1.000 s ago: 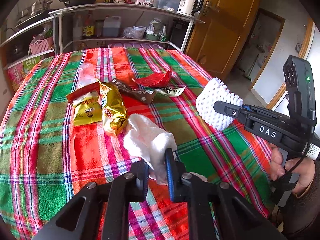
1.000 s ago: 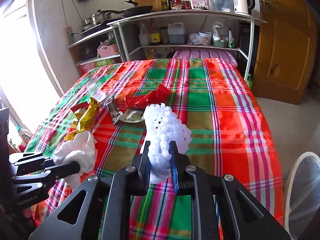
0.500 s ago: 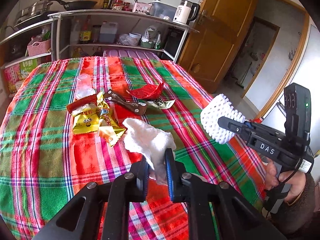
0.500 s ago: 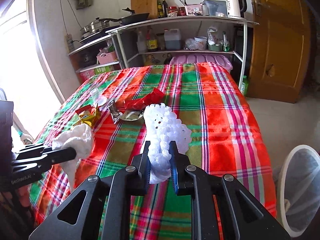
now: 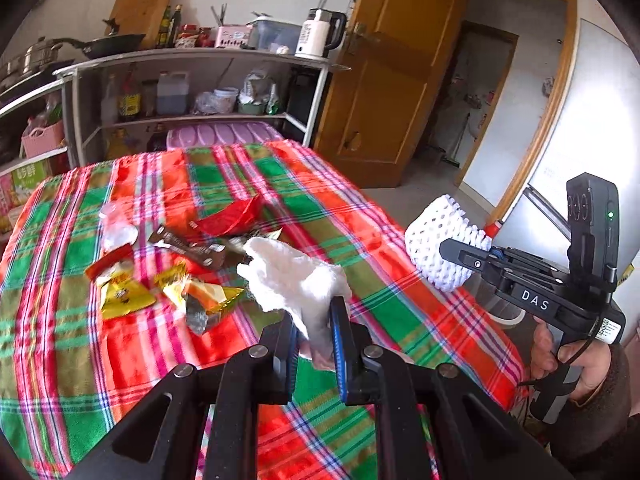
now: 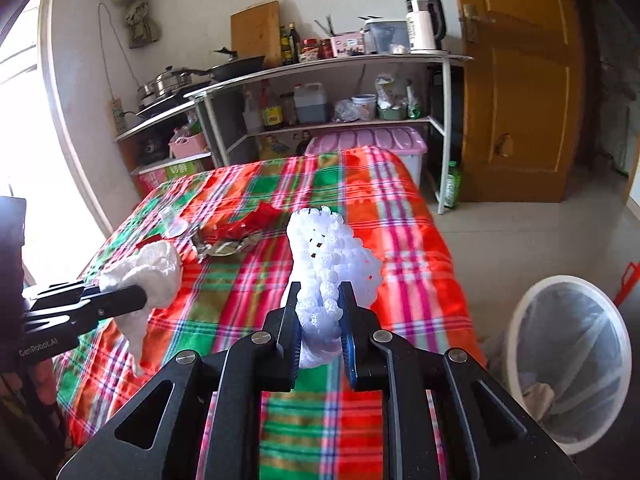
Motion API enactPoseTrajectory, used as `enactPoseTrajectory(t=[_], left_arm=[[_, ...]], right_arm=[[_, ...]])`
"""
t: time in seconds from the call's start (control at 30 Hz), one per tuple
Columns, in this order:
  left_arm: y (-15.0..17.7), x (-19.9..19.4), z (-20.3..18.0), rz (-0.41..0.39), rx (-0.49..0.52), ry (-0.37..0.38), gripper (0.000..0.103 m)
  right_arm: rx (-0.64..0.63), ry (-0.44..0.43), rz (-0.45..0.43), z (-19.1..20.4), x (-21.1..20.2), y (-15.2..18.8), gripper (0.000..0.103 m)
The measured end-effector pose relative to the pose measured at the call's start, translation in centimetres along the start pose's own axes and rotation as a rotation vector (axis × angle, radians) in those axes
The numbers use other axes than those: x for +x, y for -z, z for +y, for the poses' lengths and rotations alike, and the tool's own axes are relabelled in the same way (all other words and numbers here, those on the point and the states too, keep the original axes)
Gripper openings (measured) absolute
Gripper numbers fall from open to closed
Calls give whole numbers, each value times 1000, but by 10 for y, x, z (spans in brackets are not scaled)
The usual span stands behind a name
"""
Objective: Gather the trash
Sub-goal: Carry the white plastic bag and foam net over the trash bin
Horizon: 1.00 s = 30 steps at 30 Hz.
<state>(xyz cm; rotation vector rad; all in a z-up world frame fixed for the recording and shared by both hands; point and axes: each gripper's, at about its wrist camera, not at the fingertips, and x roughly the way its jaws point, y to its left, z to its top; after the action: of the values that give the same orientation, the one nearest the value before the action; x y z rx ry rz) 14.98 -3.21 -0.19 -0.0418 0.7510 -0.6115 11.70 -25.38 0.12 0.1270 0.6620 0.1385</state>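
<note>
My left gripper (image 5: 314, 320) is shut on a crumpled white tissue (image 5: 294, 276), held above the plaid tablecloth (image 5: 380, 308). My right gripper (image 6: 319, 304) is shut on a white foam fruit net (image 6: 332, 252), lifted over the table's right side. Each gripper shows in the other view: the right one (image 5: 444, 246) with its net (image 5: 436, 236) past the table's right edge, the left one (image 6: 142, 294) with the tissue (image 6: 148, 270) at the left. Yellow snack wrappers (image 5: 124, 294), a brown wrapper (image 5: 188, 244), a red wrapper (image 5: 230, 220) and a clear plastic cup (image 5: 114, 232) lie on the cloth.
A white-rimmed trash bin (image 6: 568, 360) with a clear liner stands on the floor right of the table. A metal shelf rack (image 6: 332, 92) with bottles, pans and a kettle stands behind the table. A wooden door (image 6: 516, 92) is at the right. A person's hand (image 5: 568, 364) grips the right tool.
Both grippers have risen and drawn back from the table, still holding the tissue and the foam net. The right one swung rightward, bringing the trash bin into view.
</note>
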Motion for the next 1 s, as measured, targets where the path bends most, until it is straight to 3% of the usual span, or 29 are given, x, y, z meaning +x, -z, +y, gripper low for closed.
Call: enactPoseTrajectory(t=[0.13,0.23,0.47,0.57,0.67,0.83,1.0], left_arm=[[-10,5,-13,-8,11,43,15],[-10,6,-24,-10,14,131,15],[15,19,-42,70,27,152,15],[28,26,-45,107,56,107,15],[36,26,-45,135,82,119,15],[13,-4,-29,25,33,157,15],[-19,-31,-3,-88,-2,97,15]], right_arm=[[24,28,-18,-16,-14,3,17],[43,44,-30,-25,-24,6,17],[53,61,-25,-33,-33,15,17],[52,57,-30,-31,-35,18,18],[45,54,-30,-29,-35,18,18],[53,47,-41,-28,-34,16,18],[46,34,-47,-23,-34,16,18]])
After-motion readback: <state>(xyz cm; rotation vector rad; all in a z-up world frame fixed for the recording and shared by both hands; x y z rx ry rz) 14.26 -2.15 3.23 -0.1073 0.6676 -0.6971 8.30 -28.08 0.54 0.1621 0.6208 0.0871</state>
